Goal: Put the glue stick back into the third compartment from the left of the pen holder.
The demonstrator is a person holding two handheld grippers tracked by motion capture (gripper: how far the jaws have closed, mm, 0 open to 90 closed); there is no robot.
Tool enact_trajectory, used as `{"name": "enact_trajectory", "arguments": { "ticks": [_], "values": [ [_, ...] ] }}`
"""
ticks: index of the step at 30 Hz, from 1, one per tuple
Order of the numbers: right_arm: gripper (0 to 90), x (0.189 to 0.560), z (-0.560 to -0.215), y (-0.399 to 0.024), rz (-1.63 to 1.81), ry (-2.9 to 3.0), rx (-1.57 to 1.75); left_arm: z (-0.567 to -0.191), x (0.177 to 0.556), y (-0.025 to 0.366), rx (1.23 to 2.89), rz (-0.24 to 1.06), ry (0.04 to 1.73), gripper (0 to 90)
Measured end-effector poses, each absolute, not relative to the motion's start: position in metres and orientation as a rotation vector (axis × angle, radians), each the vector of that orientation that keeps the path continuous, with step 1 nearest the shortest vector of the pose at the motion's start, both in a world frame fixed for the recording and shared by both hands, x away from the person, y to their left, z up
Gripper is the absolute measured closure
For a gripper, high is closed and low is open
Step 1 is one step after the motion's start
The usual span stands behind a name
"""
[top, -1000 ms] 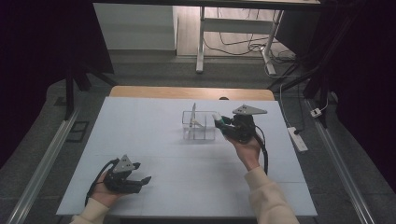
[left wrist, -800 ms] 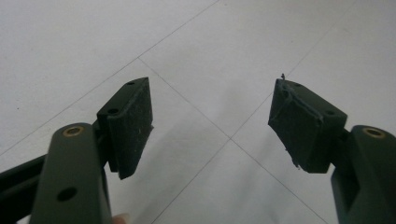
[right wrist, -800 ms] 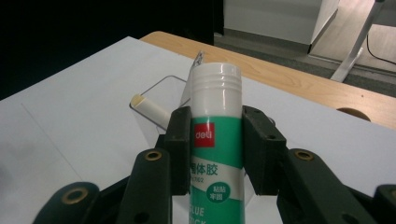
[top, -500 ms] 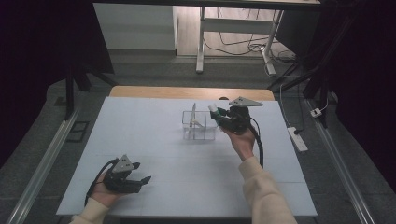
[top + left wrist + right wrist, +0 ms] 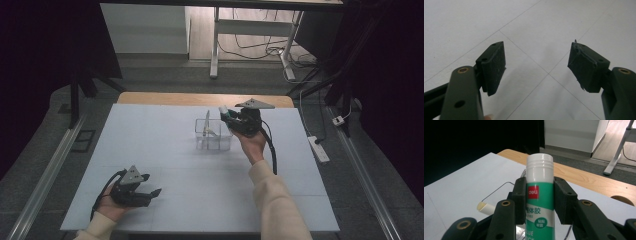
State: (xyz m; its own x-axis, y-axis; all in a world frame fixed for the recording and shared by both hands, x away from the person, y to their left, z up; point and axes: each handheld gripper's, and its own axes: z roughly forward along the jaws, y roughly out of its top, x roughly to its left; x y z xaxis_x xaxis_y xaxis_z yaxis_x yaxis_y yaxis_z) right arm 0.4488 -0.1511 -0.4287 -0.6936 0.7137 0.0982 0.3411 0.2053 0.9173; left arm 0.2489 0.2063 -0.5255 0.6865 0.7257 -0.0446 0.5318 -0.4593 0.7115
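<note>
A pale grey table (image 5: 165, 135) with a bare wooden strip along its far edge carries a clear plastic box (image 5: 214, 135) near that edge.

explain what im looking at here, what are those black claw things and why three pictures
A person holds a hand-held two-jaw clamp in each hand. The high view looks down on the pale blue-white table; the other two pictures come from cameras riding on each clamp. The left gripper rests near the table's front edge, jaws open and empty. The right gripper is shut on a green and white glue stick with a white cap, held beside a clear plastic box on the table. A pale stick leans up out of that box.
</note>
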Motion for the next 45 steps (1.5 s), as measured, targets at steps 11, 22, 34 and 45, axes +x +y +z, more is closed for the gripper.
{"name": "enact_trajectory", "arguments": {
  "ticks": [11, 22, 34, 45],
  "values": [
    [64.0, 0.461, -0.436, -0.143, 1.492, 2.124, 0.995, -0.525, 0.249, 0.206, 2.169, 0.351, 0.955, 30.3],
    [63.1, 0.47, -0.445, -0.137, 1.498, 2.106, 1.002, -0.525, 0.249, 0.207, 2.17, 0.348, 0.956, 30.3],
    [45.1, 0.467, -0.447, -0.14, 1.484, 2.145, 1.004, -0.526, 0.249, 0.207, 2.173, 0.347, 0.954, 30.3],
    [45.3, 0.452, -0.443, -0.151, 1.489, 2.219, 0.937, -0.525, 0.25, 0.206, 2.165, 0.343, 0.956, 30.3]
  ]
}}
